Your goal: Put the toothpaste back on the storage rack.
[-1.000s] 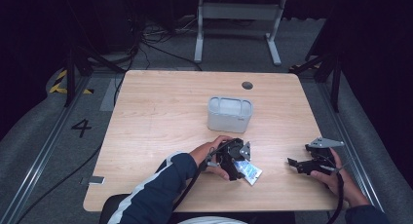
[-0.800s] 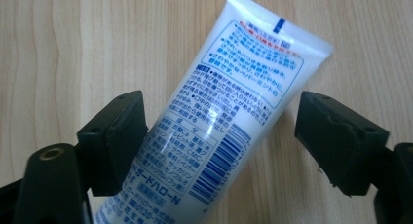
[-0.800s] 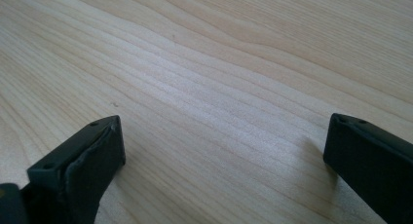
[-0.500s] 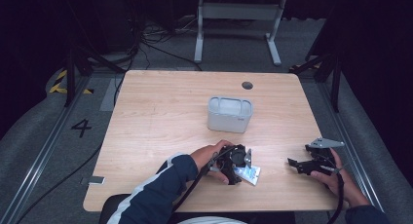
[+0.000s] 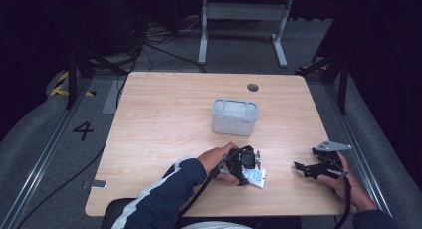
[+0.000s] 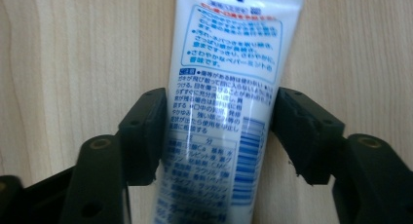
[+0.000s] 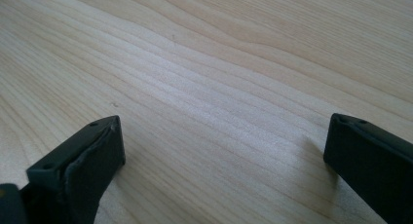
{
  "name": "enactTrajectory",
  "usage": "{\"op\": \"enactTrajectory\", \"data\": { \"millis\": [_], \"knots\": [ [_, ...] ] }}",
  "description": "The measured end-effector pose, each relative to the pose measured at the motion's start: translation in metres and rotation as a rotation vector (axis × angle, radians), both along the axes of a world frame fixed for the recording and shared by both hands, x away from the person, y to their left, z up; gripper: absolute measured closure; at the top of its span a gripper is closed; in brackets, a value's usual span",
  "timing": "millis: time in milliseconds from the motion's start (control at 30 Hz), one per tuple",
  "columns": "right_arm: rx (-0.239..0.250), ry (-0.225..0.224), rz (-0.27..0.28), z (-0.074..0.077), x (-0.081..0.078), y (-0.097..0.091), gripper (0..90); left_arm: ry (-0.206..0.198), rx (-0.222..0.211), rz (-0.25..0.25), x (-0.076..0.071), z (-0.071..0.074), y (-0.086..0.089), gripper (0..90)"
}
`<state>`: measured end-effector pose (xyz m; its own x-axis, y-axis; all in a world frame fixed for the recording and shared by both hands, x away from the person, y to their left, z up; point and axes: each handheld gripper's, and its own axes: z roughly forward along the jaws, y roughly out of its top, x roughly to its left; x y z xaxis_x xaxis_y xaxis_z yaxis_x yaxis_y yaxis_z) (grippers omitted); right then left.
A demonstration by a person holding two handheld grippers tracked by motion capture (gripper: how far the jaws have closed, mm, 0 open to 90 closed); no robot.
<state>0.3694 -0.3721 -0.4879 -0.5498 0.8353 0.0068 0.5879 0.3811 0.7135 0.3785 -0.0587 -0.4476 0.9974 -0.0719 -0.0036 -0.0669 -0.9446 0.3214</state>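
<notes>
Near the front edge of the table (image 5: 164, 114), a little right of its middle, the left tongs (image 5: 247, 165) point down over a white tube (image 6: 221, 117) printed with blue text, which lies flat on the wood. Seen from the left gripper view, the tube runs lengthwise between the two black jaws: they have just been closing, and now both pads sit right against its sides, the left one touching along the tube's edge and the right one meeting the other edge (whether that side presses hard is not clear). From the high view the tube's pale end (image 5: 255, 178) pokes out just below the tongs, beside the person's left hand (image 5: 217, 159).

Well apart, toward the right edge of the table, the right tongs (image 5: 304, 169) rest low in the person's right hand (image 5: 343, 181). Their jaws stand wide apart, with bare wood grain between them and nothing held.

Behind both, around the middle of the table, stands a grey bin (image 5: 234, 117), clear of either tool.
</notes>
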Motion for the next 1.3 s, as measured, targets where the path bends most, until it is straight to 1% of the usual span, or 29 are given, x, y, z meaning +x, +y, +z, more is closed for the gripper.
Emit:
{"op": "enactTrajectory", "data": {
  "millis": [33,67,100,133,200,233,267,300,333,367,433,467,500,533,567,633,667,733,933,1000,1033,1100,1167,1300],
  "knots": [
    [0.0,0.0,0.0,0.0,0.0,0.0,1.5,0.0,0.013,-0.006,-0.001,0.001,0.0,42.1],
    [0.0,0.0,0.0,0.0,0.0,0.0,1.5,0.0,0.013,-0.006,-0.001,0.001,0.0,43.0],
    [0.0,0.0,0.0,0.0,0.0,0.0,1.5,0.004,0.026,-0.014,-0.002,0.001,0.001,43.0],
    [0.0,0.0,0.0,0.0,0.0,0.0,1.5,0.003,0.027,-0.018,-0.003,0.001,0.0,43.3],
    [0.0,0.0,0.0,0.0,0.0,0.0,1.6,0.003,0.046,-0.024,-0.004,0.002,-0.001,43.4],
    [0.0,0.0,0.0,0.0,0.0,0.0,1.5,0.002,0.049,-0.027,-0.004,0.002,-0.002,43.4],
    [0.0,0.0,0.0,0.0,0.0,0.0,1.5,0.004,0.043,-0.022,-0.004,0.002,-0.002,43.0],
    [0.0,0.0,0.0,0.0,0.0,0.0,1.5,0.003,0.044,-0.024,-0.003,0.001,-0.003,42.5],
    [0.0,0.0,0.0,0.0,0.0,0.0,1.5,0.014,0.047,-0.026,-0.003,0.001,-0.005,41.5],
    [0.0,0.0,0.0,0.0,0.0,0.0,1.4,0.019,0.042,-0.027,-0.003,0.0,-0.008,38.5],
    [-0.001,0.0,0.0,0.0,0.0,0.0,1.4,0.02,0.033,-0.035,-0.005,-0.001,-0.013,33.8],
    [0.0,-0.001,0.0,0.0,0.0,0.0,1.4,0.016,0.042,-0.043,-0.006,-0.001,-0.015,33.1],
    [0.0,0.0,0.0,0.0,0.0,0.0,1.4,0.012,0.04,-0.043,-0.007,-0.001,-0.016,33.0],
    [0.0,0.0,0.0,0.0,0.0,0.0,1.4,0.015,0.049,-0.048,-0.006,0.0,-0.016,33.8],
    [0.0,-0.001,0.0,0.0,0.0,0.0,1.4,0.018,0.043,-0.041,-0.006,0.0,-0.015,35.6],
    [0.0,0.0,0.0,0.0,0.0,0.0,1.4,0.021,0.047,-0.036,-0.005,0.001,-0.015,38.7],
    [0.0,0.0,0.0,0.0,0.0,0.0,1.4,0.018,0.041,-0.034,-0.006,0.0,-0.015,39.0],
    [0.0,-0.001,0.0,0.0,0.0,0.0,1.4,0.015,0.056,-0.029,-0.007,0.001,-0.016,39.4],
    [-0.001,-0.001,0.0,0.0,0.0,0.0,1.4,0.015,0.057,-0.011,-0.007,0.002,-0.016,42.9],
    [-0.001,0.0,0.0,0.0,0.0,0.0,1.4,0.013,0.048,0.001,-0.008,0.002,-0.016,47.9],
    [-0.001,0.0,0.0,0.0,0.0,0.0,1.4,0.005,0.042,0.009,-0.009,0.003,-0.016,47.9],
    [-0.001,0.0,0.002,0.0,0.0,0.0,1.4,0.008,0.036,0.019,-0.008,0.004,-0.014,51.9],
    [0.0,0.001,0.002,0.0,-0.001,0.0,1.4,0.012,0.016,0.035,-0.007,0.005,-0.013,54.9],
    [-0.001,0.0,-0.001,0.0,-0.001,0.0,1.4,0.022,-0.011,0.047,-0.004,0.009,-0.008,61.5]
  ]
}}
